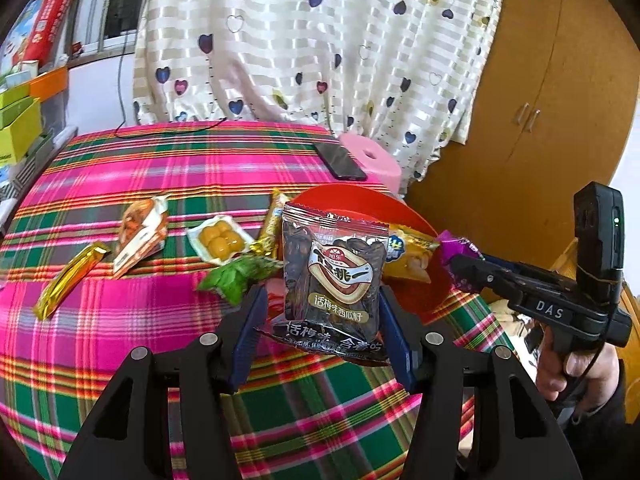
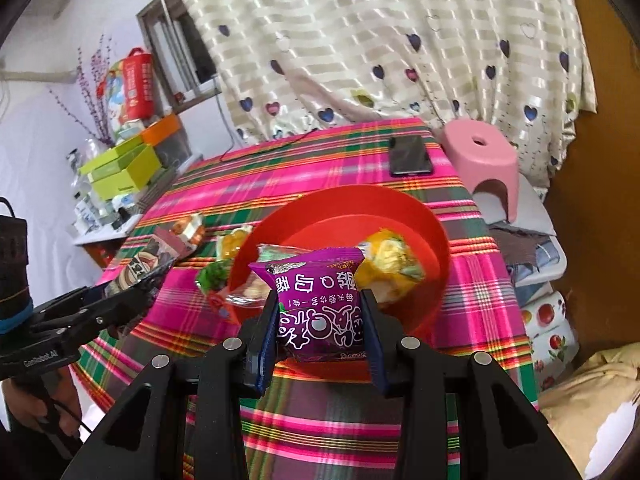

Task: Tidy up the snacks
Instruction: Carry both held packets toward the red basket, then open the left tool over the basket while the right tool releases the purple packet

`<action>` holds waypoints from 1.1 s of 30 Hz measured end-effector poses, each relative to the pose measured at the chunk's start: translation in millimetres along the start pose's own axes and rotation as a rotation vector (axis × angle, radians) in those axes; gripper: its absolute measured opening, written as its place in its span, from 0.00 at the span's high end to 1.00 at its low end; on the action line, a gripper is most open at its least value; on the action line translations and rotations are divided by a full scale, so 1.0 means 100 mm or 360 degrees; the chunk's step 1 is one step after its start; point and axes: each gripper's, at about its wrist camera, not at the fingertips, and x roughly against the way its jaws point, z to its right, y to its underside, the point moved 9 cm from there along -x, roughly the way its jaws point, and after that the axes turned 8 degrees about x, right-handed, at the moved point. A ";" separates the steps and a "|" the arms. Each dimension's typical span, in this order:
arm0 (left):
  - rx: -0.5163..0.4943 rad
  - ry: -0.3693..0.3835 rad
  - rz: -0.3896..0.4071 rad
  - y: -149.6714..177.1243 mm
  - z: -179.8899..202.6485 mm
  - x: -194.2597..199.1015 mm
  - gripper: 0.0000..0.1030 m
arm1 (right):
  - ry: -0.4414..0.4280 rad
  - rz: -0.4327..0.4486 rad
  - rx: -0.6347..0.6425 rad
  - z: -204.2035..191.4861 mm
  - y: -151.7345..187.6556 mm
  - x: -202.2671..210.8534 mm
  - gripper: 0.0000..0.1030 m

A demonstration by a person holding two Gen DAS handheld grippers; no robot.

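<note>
A bowl [image 2: 436, 240] sits on the table [image 2: 472, 280], packets inside; loose snacks [image 1: 140, 236] lie left, a phone [image 2: 410, 156] behind.

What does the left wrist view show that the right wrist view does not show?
Only the left wrist view shows the gold snack bar lying on the tablecloth. Only the right wrist view shows the purple flower branches and the fruit-print box. Both show the red bowl, the phone, the pink stool, the brown seed packet and the purple packet.
</note>
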 end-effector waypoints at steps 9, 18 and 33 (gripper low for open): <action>-0.0064 0.0069 -0.0082 0.01 0.23 -0.26 0.45 | 0.0012 -0.0050 -0.0029 0.14 0.06 -0.12 0.66; -0.0084 0.0104 -0.0183 0.05 0.35 -0.52 0.45 | 0.0014 -0.0123 -0.0049 0.23 0.12 -0.29 0.66; -0.0080 0.0138 -0.0308 0.04 0.44 -0.93 0.46 | 0.0059 -0.0154 -0.0053 0.39 0.05 -0.51 0.66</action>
